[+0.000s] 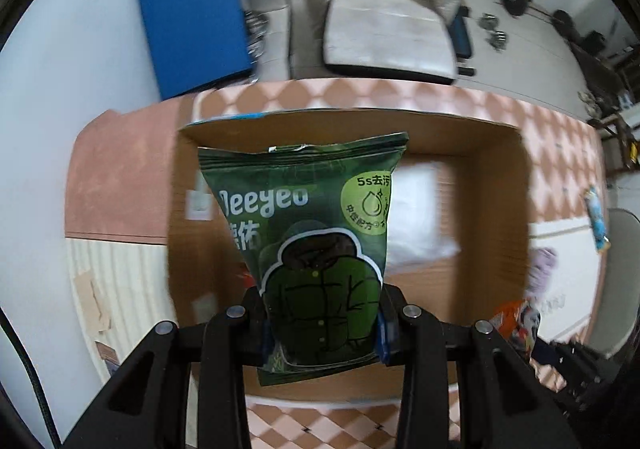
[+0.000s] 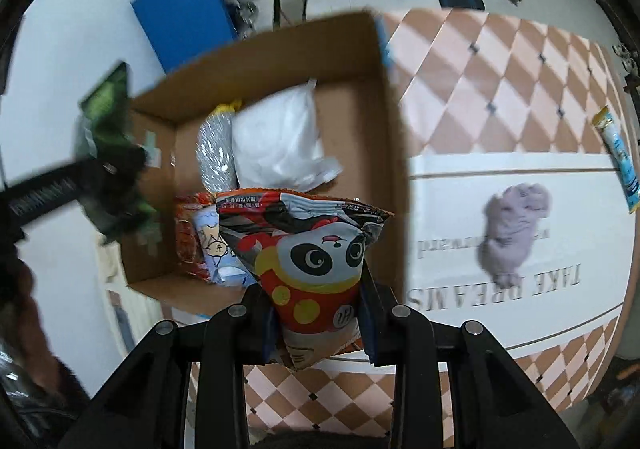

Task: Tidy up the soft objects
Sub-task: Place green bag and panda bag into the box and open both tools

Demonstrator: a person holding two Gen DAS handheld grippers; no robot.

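Note:
My left gripper [image 1: 322,333] is shut on a green Deeyeo wipes pack [image 1: 312,233] and holds it upright over the open cardboard box [image 1: 500,185]. My right gripper [image 2: 318,323] is shut on a red panda snack bag [image 2: 312,257] at the box's [image 2: 360,61] near edge. The left gripper and its green pack [image 2: 108,109] show blurred at the box's left side in the right wrist view. Inside the box lie a white bag [image 2: 280,145], a silver pouch [image 2: 214,149], an orange packet [image 2: 188,245] and a light blue pack [image 2: 218,245].
On the checkered tablecloth [image 2: 500,69] right of the box lie a purple soft toy [image 2: 512,229] and a blue-and-white stick packet [image 2: 620,161]. A blue mat [image 1: 188,33], a white chair with a puffy coat [image 1: 384,37] and dumbbells [image 1: 520,1] are on the floor beyond.

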